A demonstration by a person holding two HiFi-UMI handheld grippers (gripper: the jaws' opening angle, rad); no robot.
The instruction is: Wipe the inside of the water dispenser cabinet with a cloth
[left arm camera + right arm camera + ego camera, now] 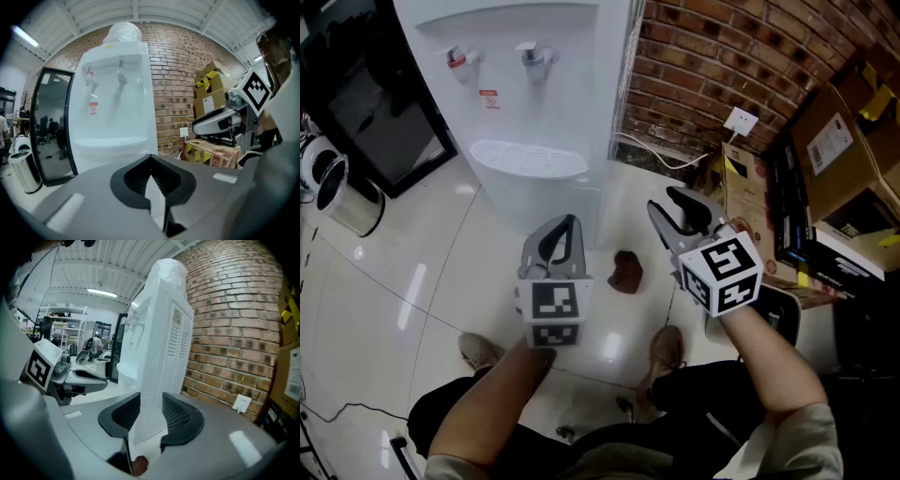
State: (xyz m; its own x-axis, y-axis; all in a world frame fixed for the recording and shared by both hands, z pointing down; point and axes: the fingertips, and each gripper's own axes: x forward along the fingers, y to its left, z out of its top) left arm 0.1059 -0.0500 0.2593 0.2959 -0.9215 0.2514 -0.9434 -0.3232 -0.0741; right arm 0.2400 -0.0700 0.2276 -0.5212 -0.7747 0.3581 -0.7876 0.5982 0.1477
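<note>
Left gripper (568, 225) pressed shut, right gripper (667, 204) spread, both empty. The crumpled reddish-brown cloth (625, 272) lies on the glossy pale floor (412, 281) at the right gripper's eight o'clock, with the tall white plastic water dispenser (534, 112) at twelve. Wiping looks unstarted; next, likely, pinching up the cloth.

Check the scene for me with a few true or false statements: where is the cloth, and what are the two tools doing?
1. The cloth lies on the floor in front of the water dispenser. True.
2. The left tool is holding the cloth. False: its jaws are shut on nothing, and the cloth lies apart from it.
3. The right tool has its jaws apart with nothing gripped. True.
4. The wall beside the dispenser is white tile. False: it is a brick wall.
</note>
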